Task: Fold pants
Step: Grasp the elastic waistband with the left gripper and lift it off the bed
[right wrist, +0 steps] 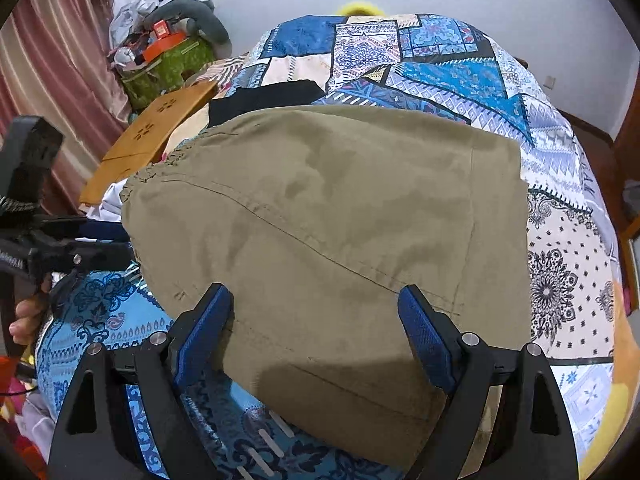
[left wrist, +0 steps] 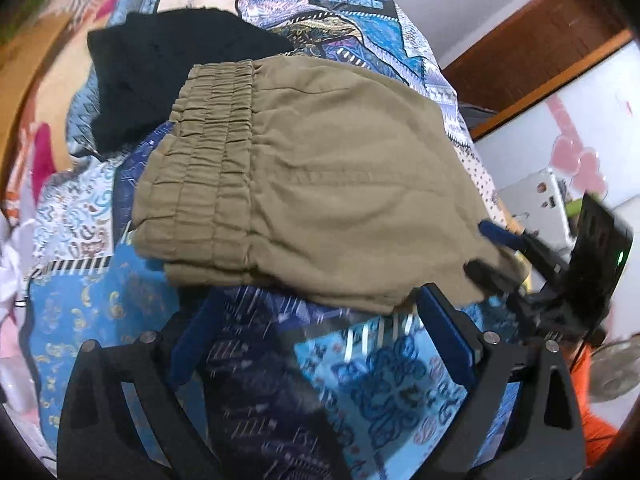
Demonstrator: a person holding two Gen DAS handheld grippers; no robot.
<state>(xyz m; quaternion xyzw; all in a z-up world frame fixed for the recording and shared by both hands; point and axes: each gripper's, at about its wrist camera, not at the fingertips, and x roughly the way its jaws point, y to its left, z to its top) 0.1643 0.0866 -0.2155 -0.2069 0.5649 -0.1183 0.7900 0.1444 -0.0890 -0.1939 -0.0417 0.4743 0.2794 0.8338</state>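
The khaki pants (left wrist: 320, 184) lie folded in a compact stack on the patterned blue bedspread (left wrist: 380, 372), elastic waistband to the left. They also fill the right wrist view (right wrist: 340, 220). My left gripper (left wrist: 320, 312) is open and empty, just in front of the stack's near edge. My right gripper (right wrist: 316, 304) is open, its jaws astride the near edge of the pants; its fingers (left wrist: 500, 236) show at the stack's right edge in the left wrist view. The left gripper's body (right wrist: 60, 256) shows at the left of the right wrist view.
A black garment (left wrist: 168, 76) lies behind the pants, also in the right wrist view (right wrist: 264, 100). A wooden board (right wrist: 152, 136) and a cluttered green basket (right wrist: 168, 68) stand at the bed's left. White clothes (left wrist: 12, 264) lie at the left. A wooden door frame (left wrist: 532, 60) is at the right.
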